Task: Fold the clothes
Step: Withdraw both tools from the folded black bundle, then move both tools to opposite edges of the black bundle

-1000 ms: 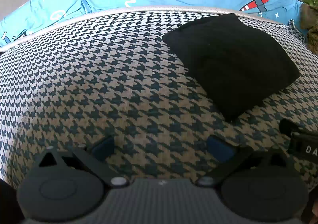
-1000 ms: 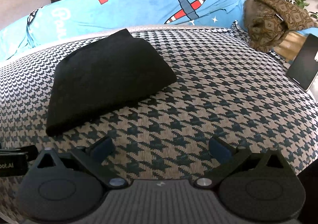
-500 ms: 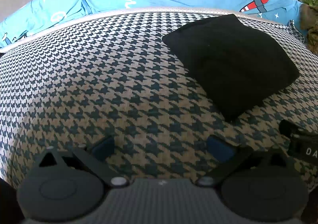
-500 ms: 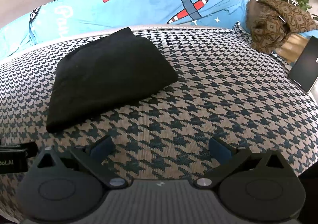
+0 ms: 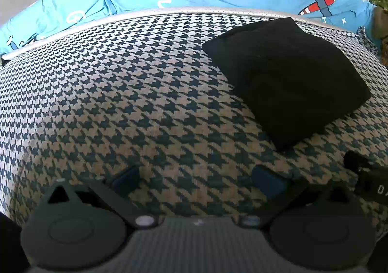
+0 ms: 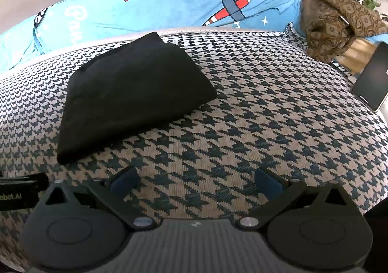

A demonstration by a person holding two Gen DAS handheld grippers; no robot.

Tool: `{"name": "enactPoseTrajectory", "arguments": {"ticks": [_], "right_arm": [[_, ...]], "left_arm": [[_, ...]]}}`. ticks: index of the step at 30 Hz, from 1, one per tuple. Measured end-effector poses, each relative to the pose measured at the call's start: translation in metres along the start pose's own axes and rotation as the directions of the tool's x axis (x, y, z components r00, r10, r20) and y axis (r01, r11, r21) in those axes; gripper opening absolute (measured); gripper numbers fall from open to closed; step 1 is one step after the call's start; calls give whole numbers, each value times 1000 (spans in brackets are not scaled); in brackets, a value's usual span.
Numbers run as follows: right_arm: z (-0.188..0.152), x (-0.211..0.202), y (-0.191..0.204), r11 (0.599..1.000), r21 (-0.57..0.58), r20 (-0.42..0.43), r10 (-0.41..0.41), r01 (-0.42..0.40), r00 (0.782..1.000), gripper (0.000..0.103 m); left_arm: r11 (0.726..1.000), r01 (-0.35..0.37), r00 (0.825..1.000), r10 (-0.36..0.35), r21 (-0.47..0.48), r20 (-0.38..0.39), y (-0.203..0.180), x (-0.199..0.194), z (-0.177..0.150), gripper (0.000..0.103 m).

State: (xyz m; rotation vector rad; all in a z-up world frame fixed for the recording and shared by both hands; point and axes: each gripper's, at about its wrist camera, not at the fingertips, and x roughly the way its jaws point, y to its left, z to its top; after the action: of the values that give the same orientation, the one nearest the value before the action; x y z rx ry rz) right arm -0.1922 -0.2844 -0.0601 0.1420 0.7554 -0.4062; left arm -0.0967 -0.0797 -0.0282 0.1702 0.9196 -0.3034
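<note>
Blk folded cloth [image 6: 131, 93], houndstooth cover [image 6: 254, 127].

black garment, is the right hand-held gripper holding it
No, the right hand-held gripper is open and empty, short of the folded black garment.

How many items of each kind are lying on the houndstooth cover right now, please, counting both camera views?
Folded black garment: 1
Brown patterned cloth bundle, at the far right edge: 1
Dark tablet, at the right edge: 1
Total: 3
Both the left gripper and the right gripper are open and empty.
</note>
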Motion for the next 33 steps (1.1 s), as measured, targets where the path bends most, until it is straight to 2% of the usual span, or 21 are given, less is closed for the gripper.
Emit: {"name": "enactPoseTrajectory", "arguments": {"ticks": [28,33], "right_arm": [[-4,2,8,999,-38,17,-29,30,999,103],[1,1,2,1000,-18,-4,2,-3,1000,103]], "left_arm": [[1000,-4,1000,4,1,11,-1,-1,-2,103],[1000,9,1000,-9,-1,12,2,-2,-1,103]]}}
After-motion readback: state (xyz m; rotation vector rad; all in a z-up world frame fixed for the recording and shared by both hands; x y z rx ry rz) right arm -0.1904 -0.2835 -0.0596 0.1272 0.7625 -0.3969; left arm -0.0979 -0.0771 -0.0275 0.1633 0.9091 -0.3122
